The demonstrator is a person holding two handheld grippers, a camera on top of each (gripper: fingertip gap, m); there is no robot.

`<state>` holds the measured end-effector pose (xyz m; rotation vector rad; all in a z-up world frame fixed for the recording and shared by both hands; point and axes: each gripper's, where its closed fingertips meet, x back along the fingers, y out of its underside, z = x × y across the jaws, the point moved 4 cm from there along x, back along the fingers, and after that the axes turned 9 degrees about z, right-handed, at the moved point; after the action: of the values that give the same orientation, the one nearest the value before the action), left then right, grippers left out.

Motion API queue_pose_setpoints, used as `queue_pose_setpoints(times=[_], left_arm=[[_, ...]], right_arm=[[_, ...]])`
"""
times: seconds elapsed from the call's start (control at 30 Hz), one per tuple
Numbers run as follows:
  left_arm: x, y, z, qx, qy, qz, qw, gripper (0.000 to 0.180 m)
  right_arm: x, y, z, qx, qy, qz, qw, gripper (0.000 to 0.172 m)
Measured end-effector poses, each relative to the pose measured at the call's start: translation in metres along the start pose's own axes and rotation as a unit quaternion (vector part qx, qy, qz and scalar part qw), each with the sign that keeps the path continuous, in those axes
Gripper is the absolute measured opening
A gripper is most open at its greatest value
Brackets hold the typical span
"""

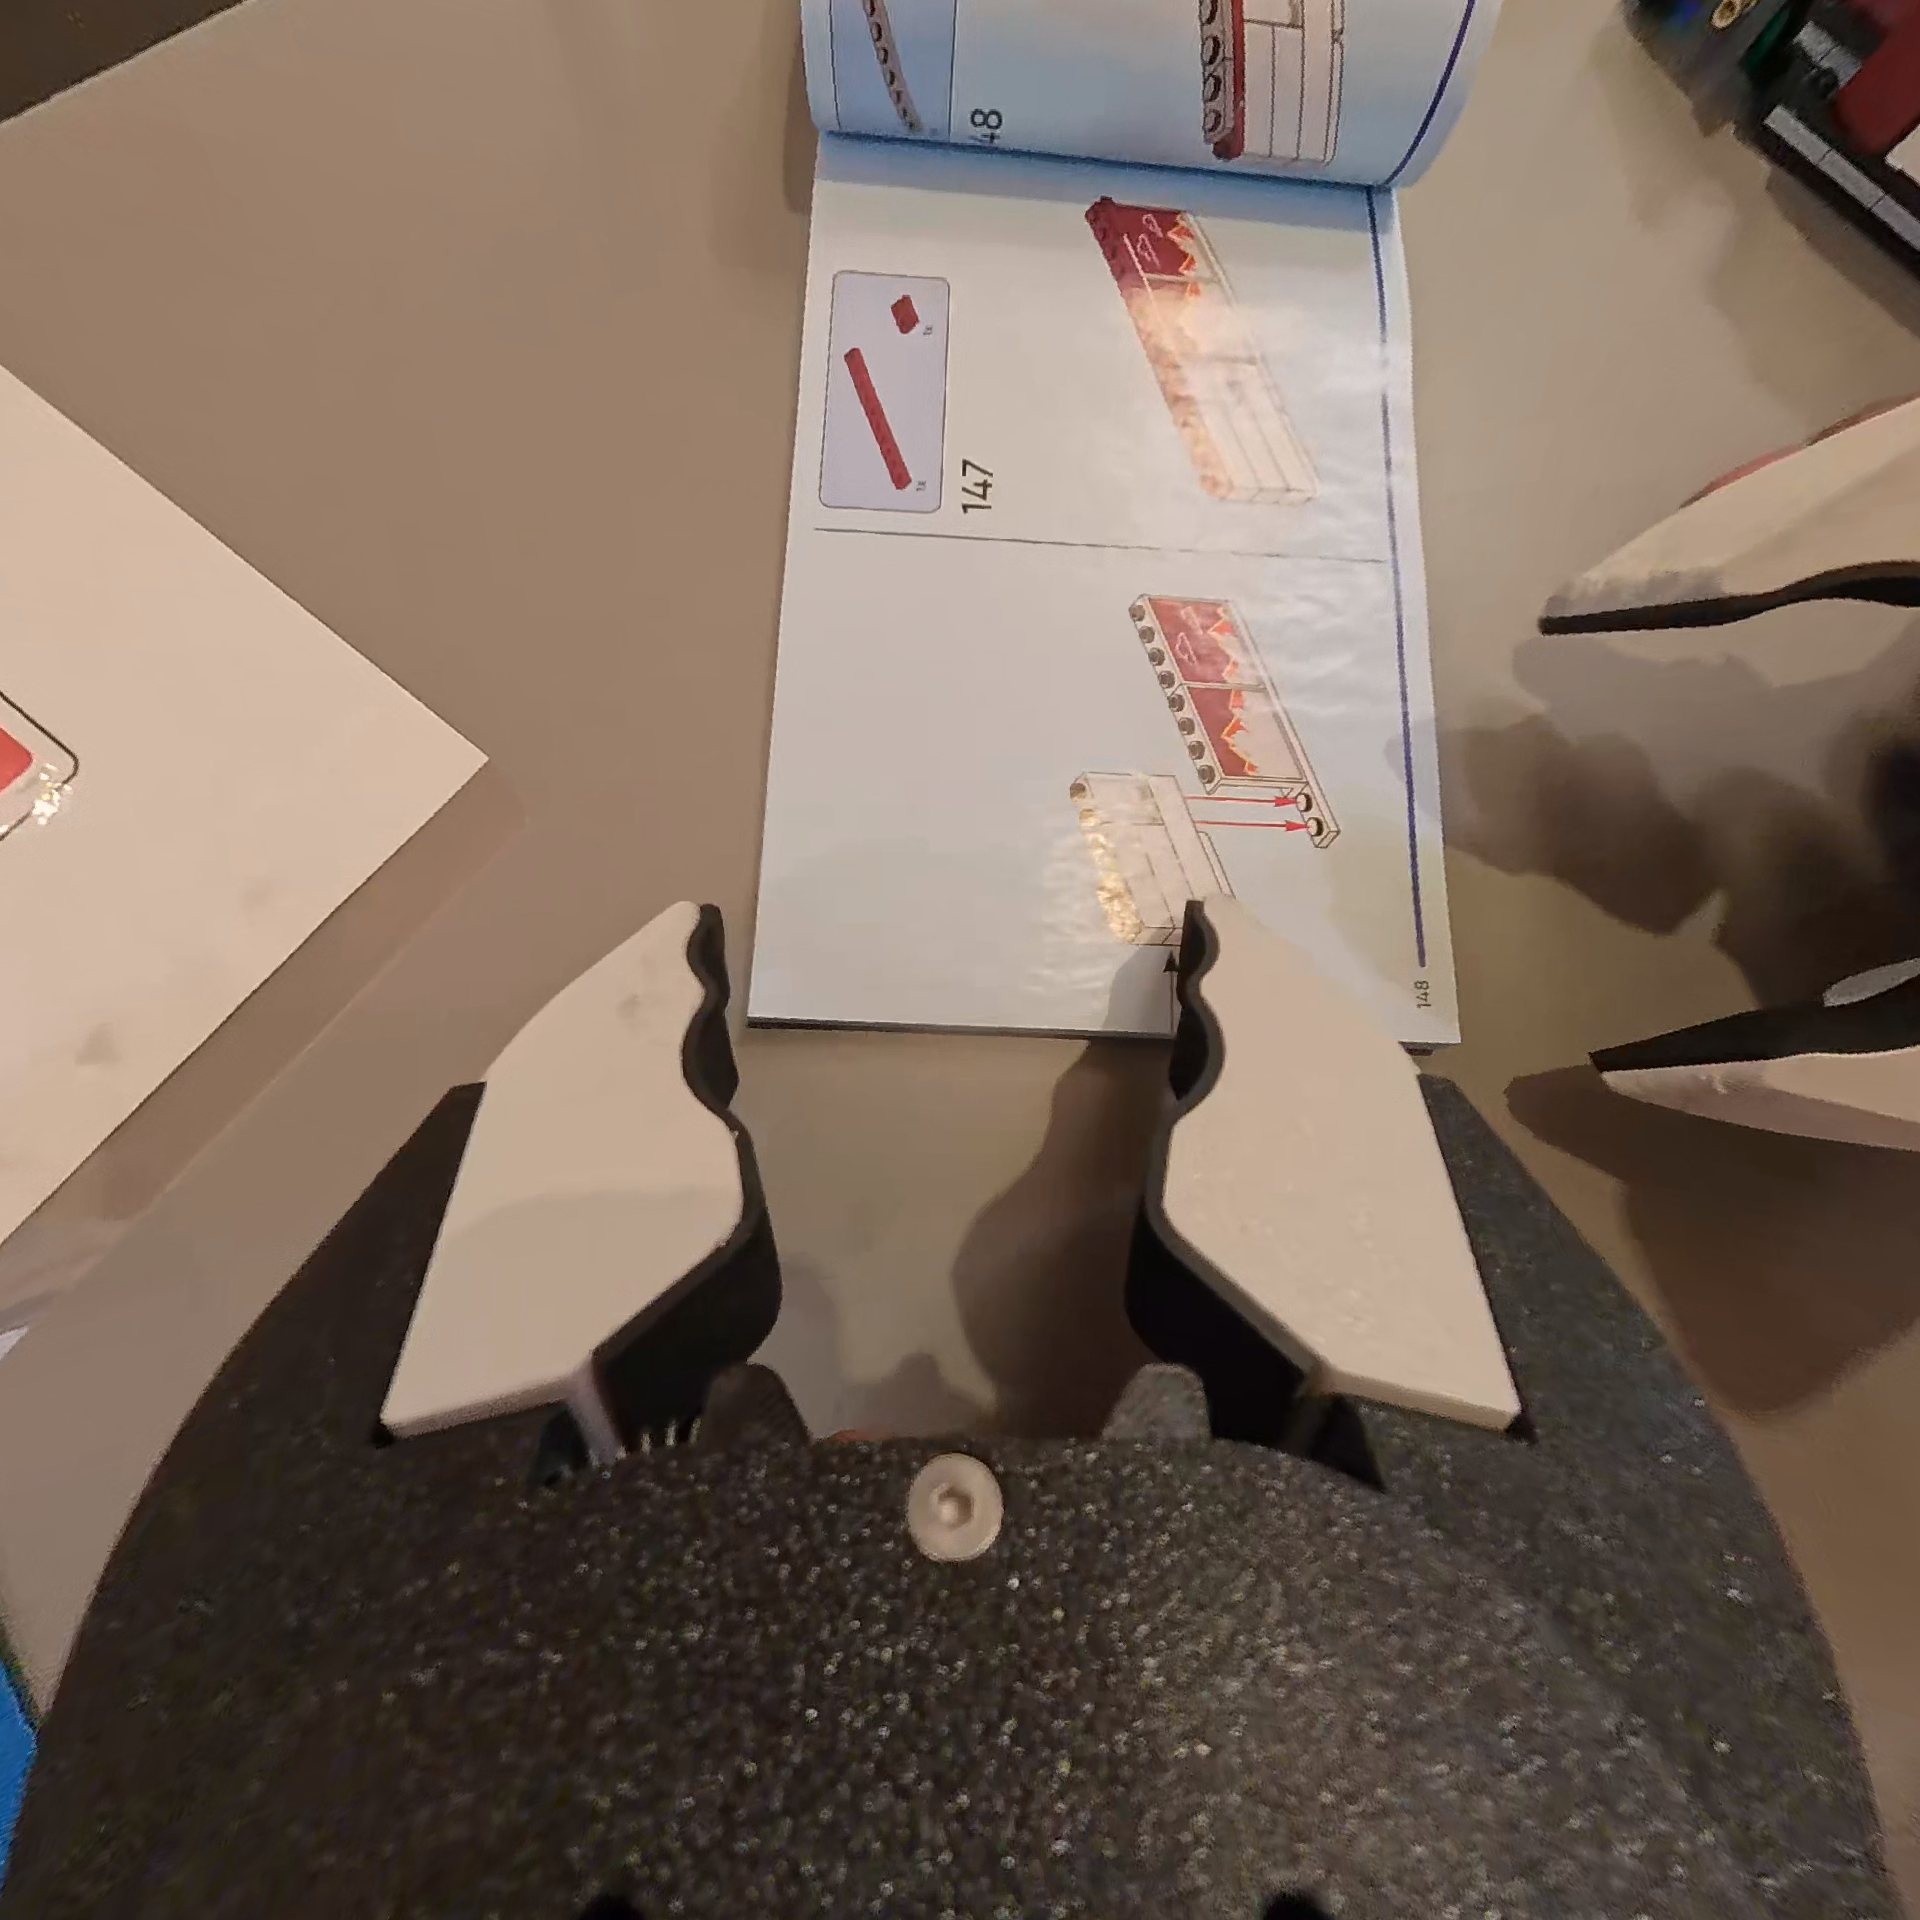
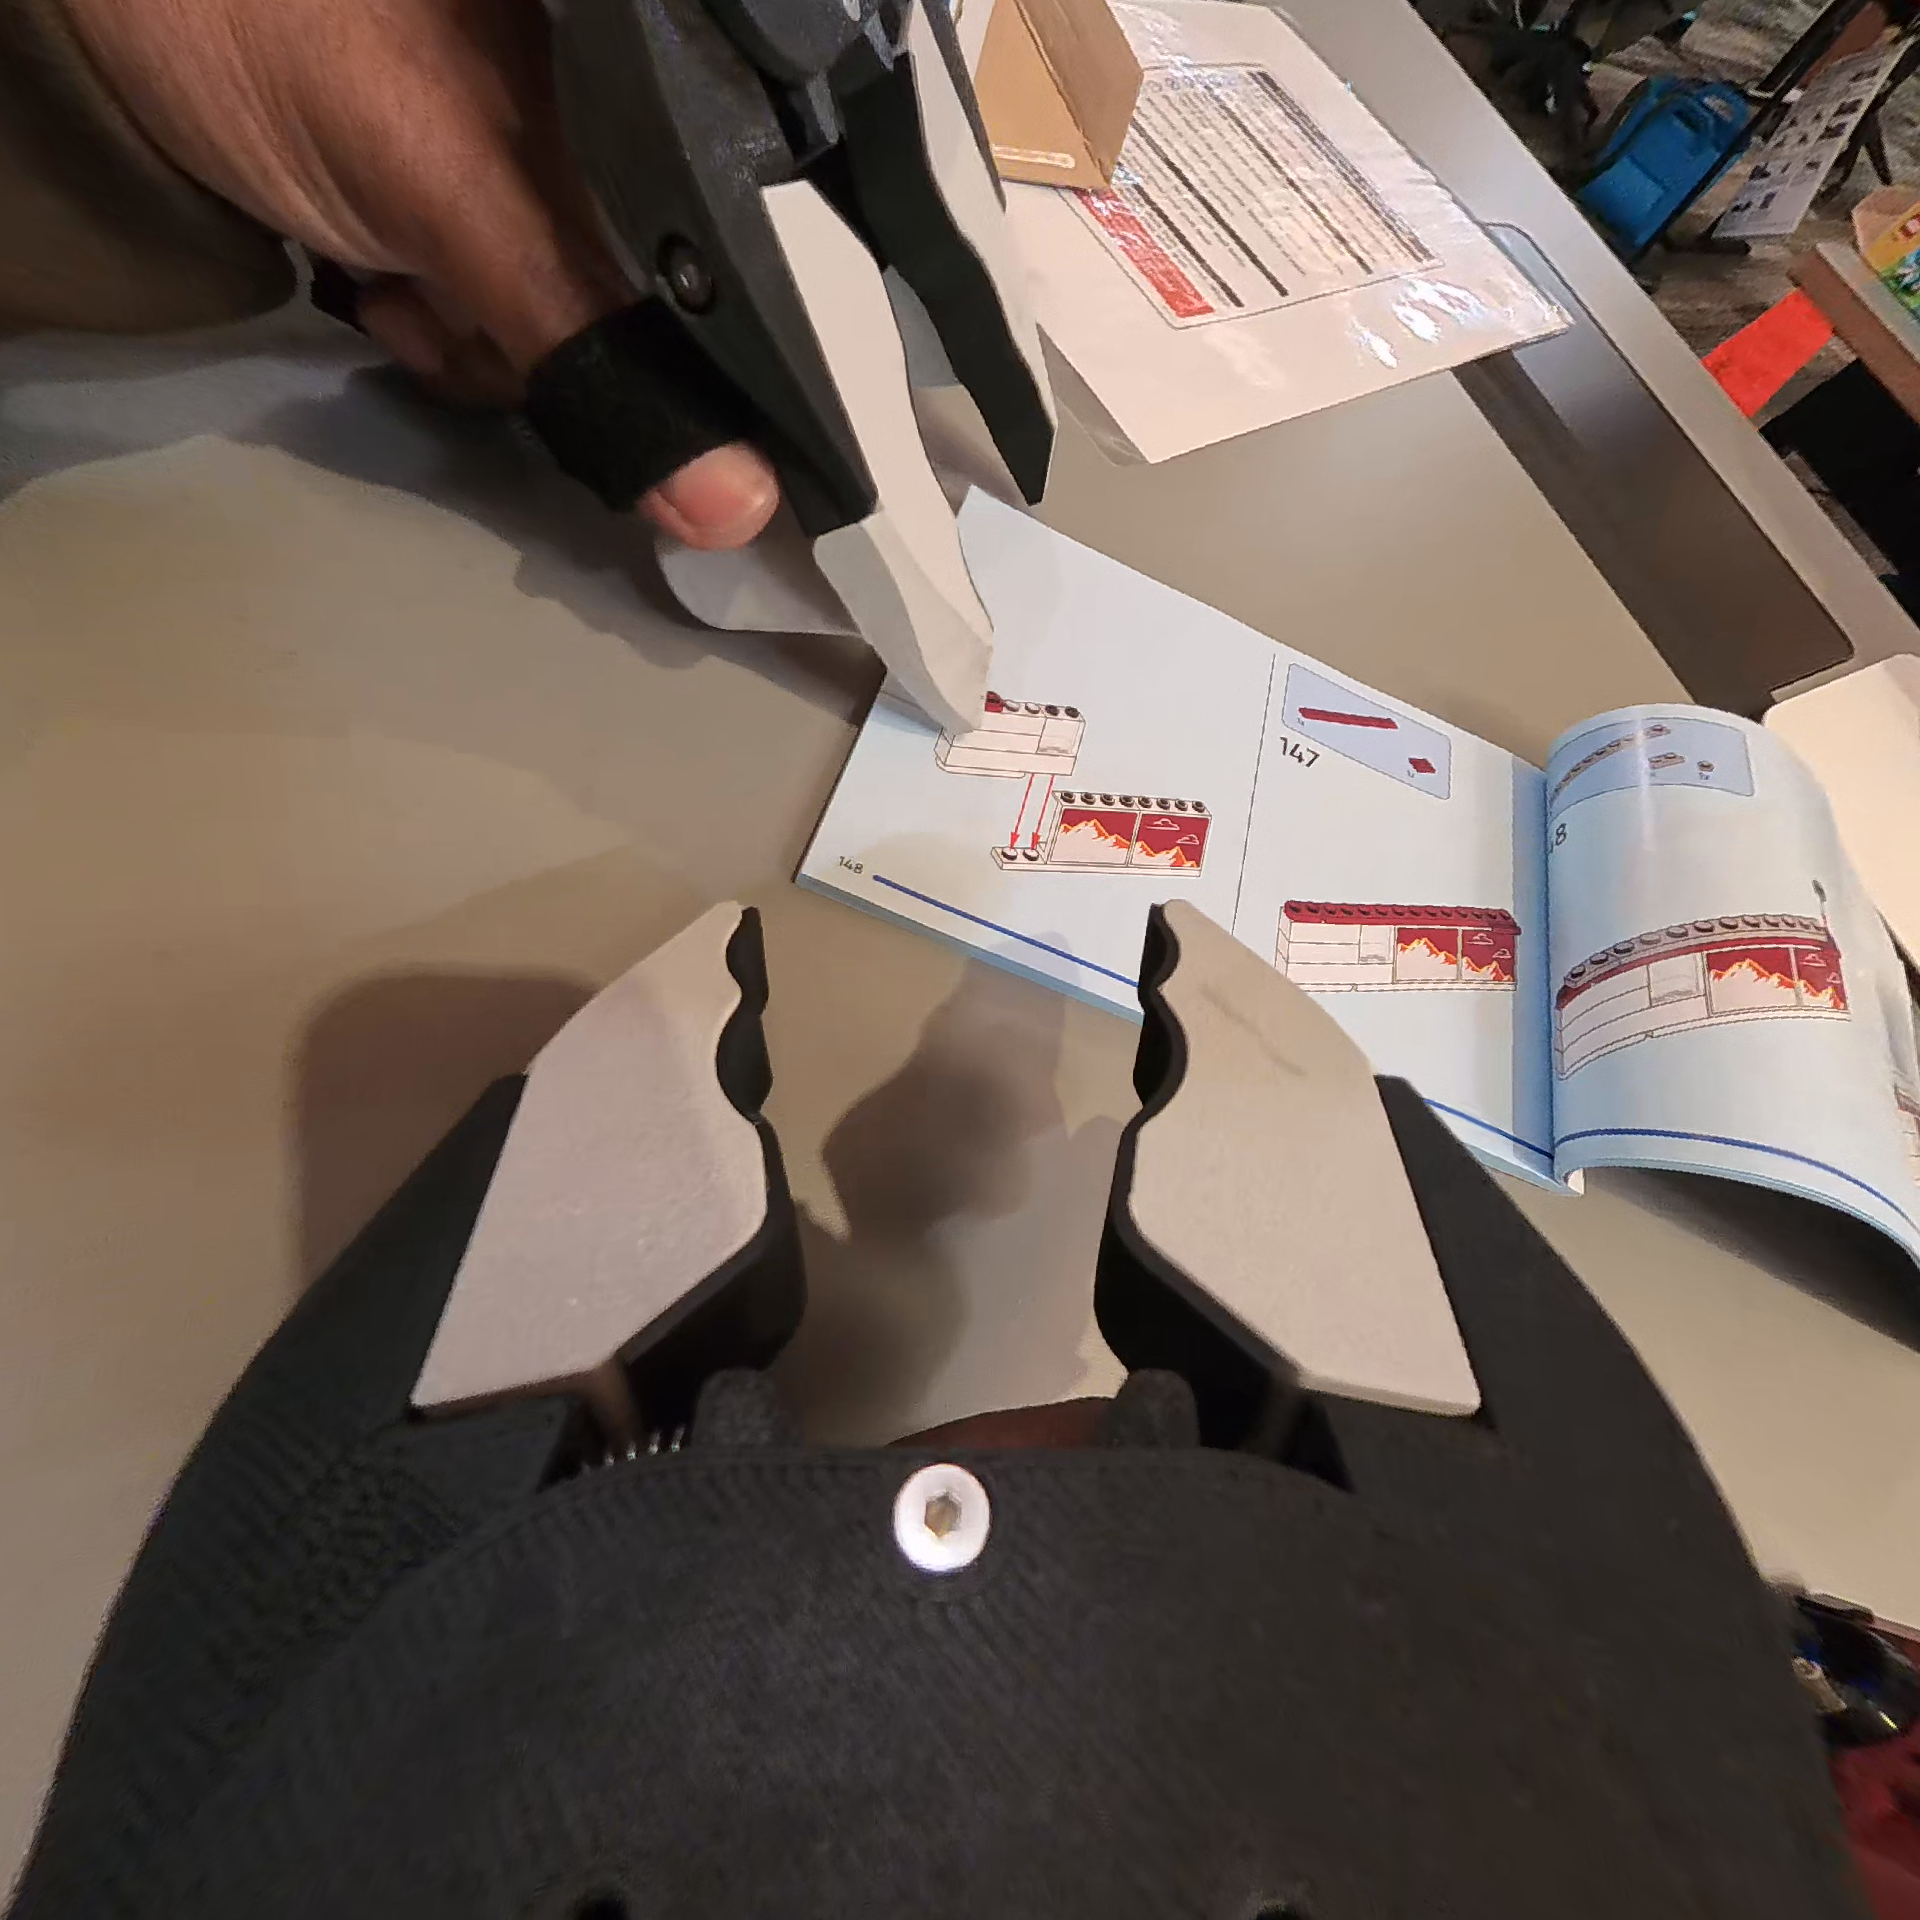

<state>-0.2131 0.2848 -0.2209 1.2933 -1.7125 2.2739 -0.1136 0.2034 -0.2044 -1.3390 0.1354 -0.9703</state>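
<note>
An open instruction booklet (image 1: 987, 727) with pale blue pages and pictures of red and white brick builds lies flat on the tan table. My left gripper (image 1: 951, 935) is open and empty at the booklet's near edge. Its right fingertip (image 1: 1205, 966) stands over the page's near corner. In the right wrist view a hand holds the left gripper (image 2: 1003, 587) over that booklet (image 2: 1143, 727), its lower fingertip (image 2: 951, 665) at the page corner. My right gripper (image 2: 951, 925) is open and empty, just off the booklet's side edge. It also shows at the right of the left wrist view (image 1: 1574, 842).
A laminated white sheet (image 1: 208, 831) lies to the left, also in the right wrist view (image 2: 1299, 229) beside a cardboard box (image 2: 1060, 94). Dark brick pieces (image 1: 1829, 114) sit at the far right corner. The table edge (image 2: 1662, 468) runs behind the booklet.
</note>
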Motion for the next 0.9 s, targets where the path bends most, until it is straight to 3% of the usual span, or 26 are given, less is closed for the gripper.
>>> queue_pose_setpoints(times=[0.9], left_arm=[[0.0018,-0.0012,0.0074,-0.062,-0.014,-0.015,0.998,0.083]], right_arm=[[-0.0035,0.0032,-0.0024,0.007,-0.008,-0.020,1.000,0.067]])
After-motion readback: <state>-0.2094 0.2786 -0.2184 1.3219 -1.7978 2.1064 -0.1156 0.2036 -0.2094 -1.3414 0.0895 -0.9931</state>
